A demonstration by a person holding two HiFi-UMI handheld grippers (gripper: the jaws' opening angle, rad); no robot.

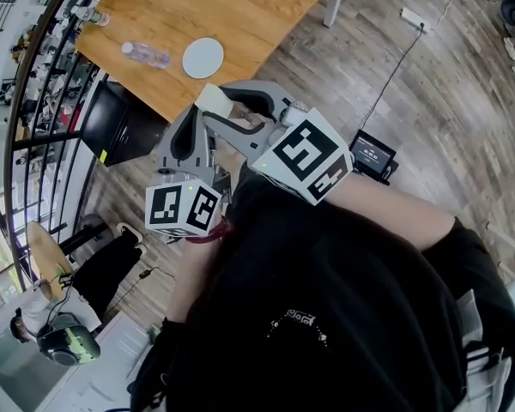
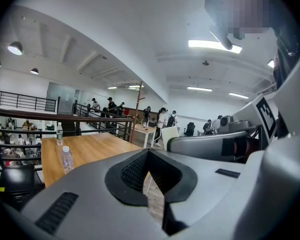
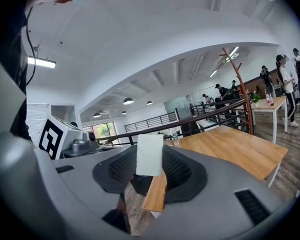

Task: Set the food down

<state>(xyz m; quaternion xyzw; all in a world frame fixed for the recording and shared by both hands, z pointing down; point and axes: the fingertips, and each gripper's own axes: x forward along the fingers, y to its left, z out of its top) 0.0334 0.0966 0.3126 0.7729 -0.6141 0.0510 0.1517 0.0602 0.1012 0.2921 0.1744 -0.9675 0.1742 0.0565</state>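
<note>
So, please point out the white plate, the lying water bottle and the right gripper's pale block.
white plate (image 1: 203, 57), head view, its centre
water bottle (image 1: 146, 54), head view, its body
pale block (image 3: 150, 155), right gripper view, its face

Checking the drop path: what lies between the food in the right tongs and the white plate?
Only bare wooden table between food and plate, per the head view.

From the head we look steeply down; our two gripper cameras sit close behind their jaws, facing nearly level, all sharing the far wooden table (image 1: 240, 24).
</note>
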